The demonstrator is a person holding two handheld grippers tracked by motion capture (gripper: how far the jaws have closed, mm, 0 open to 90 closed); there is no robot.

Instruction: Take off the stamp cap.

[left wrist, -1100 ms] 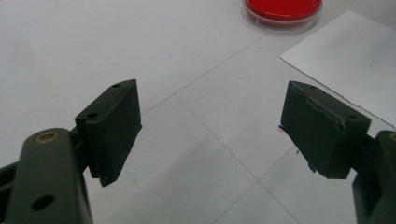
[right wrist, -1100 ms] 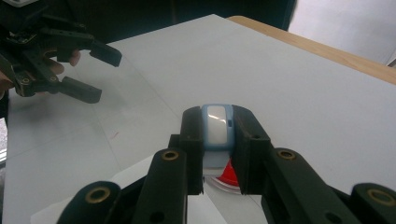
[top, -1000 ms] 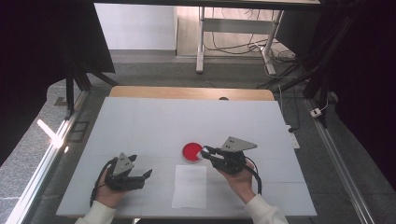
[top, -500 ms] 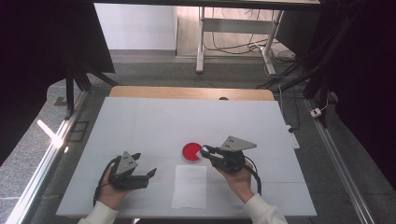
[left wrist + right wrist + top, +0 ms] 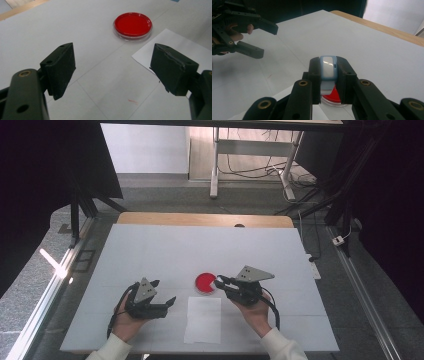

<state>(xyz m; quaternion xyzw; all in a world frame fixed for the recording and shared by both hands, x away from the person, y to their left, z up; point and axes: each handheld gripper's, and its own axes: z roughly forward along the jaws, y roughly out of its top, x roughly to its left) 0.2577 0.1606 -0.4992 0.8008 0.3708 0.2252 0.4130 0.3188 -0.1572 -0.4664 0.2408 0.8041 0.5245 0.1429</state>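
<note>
Red-filled and clear-walled, the petri dish is sitting near the middle of the bench, towards its near edge, just beyond a white paper sheet. The right gripper is clamping a small pale-blue and white object, too blurred to name, over the dish, whose far side its jaws are hiding. The left gripper is hovering with jaws wide apart, gripping nothing.

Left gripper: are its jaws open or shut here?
Open. In the left gripper view the left gripper has its two black pads wide apart with bare table between them, short of the red dish.
</note>
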